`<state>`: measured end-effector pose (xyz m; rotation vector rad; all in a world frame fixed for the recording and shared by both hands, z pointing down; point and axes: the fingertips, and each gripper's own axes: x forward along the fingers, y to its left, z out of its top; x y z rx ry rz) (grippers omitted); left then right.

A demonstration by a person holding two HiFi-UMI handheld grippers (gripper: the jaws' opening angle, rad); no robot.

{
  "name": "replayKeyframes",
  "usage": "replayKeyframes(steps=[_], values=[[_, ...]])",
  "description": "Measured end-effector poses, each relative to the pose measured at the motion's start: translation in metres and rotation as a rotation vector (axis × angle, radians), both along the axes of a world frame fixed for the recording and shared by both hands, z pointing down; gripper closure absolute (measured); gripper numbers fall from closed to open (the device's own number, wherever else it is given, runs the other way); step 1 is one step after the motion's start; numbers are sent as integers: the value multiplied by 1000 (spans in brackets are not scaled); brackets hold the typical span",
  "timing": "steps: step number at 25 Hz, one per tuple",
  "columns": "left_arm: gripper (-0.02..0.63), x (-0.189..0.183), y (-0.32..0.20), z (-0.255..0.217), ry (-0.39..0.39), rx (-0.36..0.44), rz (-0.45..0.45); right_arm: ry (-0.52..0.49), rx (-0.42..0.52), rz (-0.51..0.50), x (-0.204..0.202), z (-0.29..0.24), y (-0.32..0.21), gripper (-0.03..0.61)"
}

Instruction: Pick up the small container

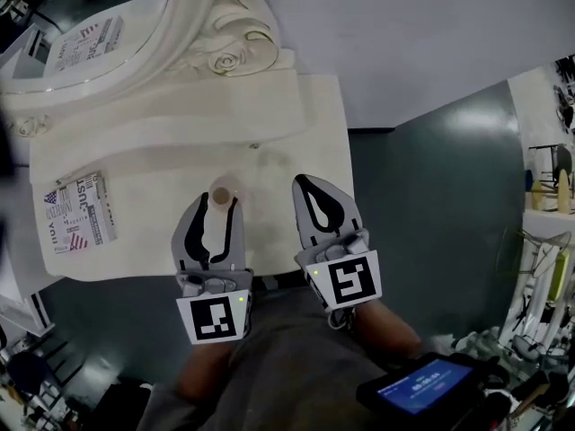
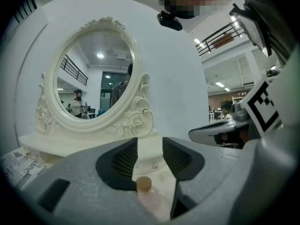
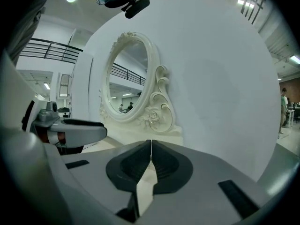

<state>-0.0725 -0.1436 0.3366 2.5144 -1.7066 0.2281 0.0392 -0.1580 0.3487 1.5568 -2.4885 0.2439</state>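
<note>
The small container (image 1: 223, 191), a clear pinkish bottle with a tan cap, stands on the cream vanity top (image 1: 296, 142). My left gripper (image 1: 218, 203) is open around it, with the bottle at its fingertips. In the left gripper view the container (image 2: 149, 196) sits low and deep between the spread jaws of the left gripper (image 2: 150, 144), and the ribbed pads do not press on it. My right gripper (image 1: 307, 185) rests to the right of the bottle, apart from it. In its own view the right gripper (image 3: 150, 143) is shut, with nothing between the jaws.
An ornate cream oval mirror (image 1: 220, 39) rises at the back of the vanity top, against a white wall. A printed packet (image 1: 79, 212) lies at the left, and another printed sheet (image 1: 90, 39) further back. The top's front edge runs just under both grippers.
</note>
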Motion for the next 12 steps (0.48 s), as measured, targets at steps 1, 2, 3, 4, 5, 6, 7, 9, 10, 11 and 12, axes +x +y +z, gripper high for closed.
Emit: replayKeyframes(steps=[1,2,3,4,5,6,7,9,10,11,12], values=[[423,1,1,8,5,-15,7,1,-11,-1,0,5,1,565],[404,2,1,16,11,-30,10,3,-20,-2,0,10,2,565],[386,2,1,24,17,-45,12,5,-28,-5,-1,16,3,565],[371,2,1,31,22,-58,13,6,-38,-7,-1,21,3,565],[364,2,1,38,27,-68,12,7,-48,-8,-1,26,3,565],[362,2,1,45,31,-78,11,7,-57,-9,-1,31,3,565],[360,1,0,51,34,-88,9,9,-64,-10,-1,35,3,565],[359,-1,-1,62,40,-109,0,12,-78,-12,-1,42,3,565],[356,-3,-1,66,42,-118,-6,13,-86,-13,-1,45,4,565],[356,-5,-2,71,44,-125,-11,14,-95,-16,-2,49,4,565],[354,-7,-3,76,43,-131,-16,16,-103,-18,-3,54,4,565]])
